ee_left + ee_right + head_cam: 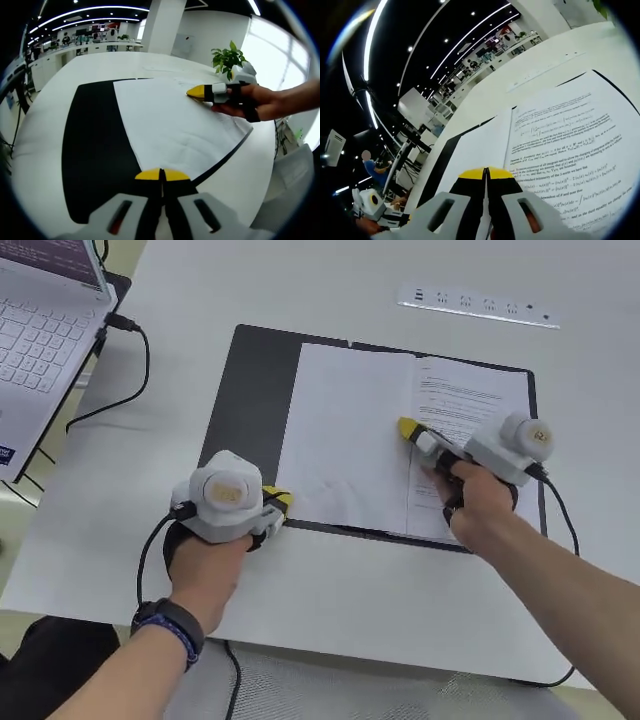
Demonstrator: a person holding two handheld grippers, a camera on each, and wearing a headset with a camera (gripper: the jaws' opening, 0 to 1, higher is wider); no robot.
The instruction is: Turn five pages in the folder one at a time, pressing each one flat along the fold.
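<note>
White table, laptop (cabled) left, power strip behind folder

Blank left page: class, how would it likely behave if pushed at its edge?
Probably floppy: the page shows faint wrinkles near its lower edge, so it would likely buckle, not slide. Probably light: it looks like thin paper lying flat.

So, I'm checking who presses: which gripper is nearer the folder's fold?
Right. The right gripper is at the fold, jaws shut; the left gripper rests at the blank page's near outer corner, away from it.
</note>
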